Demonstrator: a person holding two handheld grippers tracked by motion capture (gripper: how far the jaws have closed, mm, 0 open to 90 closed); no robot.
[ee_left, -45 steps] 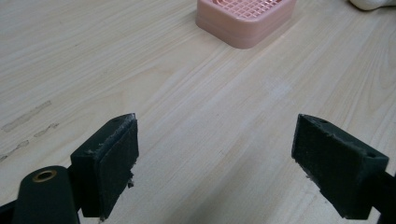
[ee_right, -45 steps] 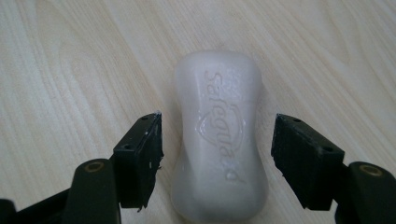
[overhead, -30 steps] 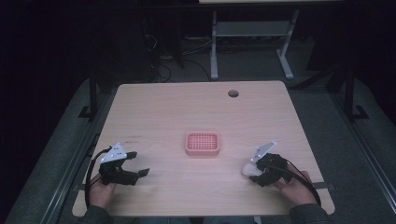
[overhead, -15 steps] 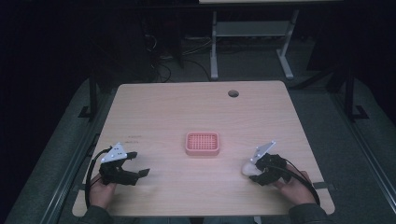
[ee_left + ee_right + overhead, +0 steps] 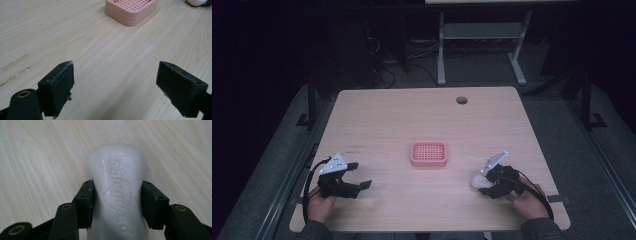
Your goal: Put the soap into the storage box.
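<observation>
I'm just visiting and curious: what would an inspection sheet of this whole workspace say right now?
Surface: light wooden table, round hole near its far edge, faint scuff marks at the left.
Job's things: white soap bar with embossed lettering; pink grid soap dish at mid-table, nothing in it.
Clutter: nothing seen.
Grippers: right gripper has just been closing, and its pads now press the soap's sides; left gripper open over bare wood.
Cables: black cable loops from the left gripper; another trails from the right.
Surroundings: dark room, grey floor, a white table frame behind.
</observation>
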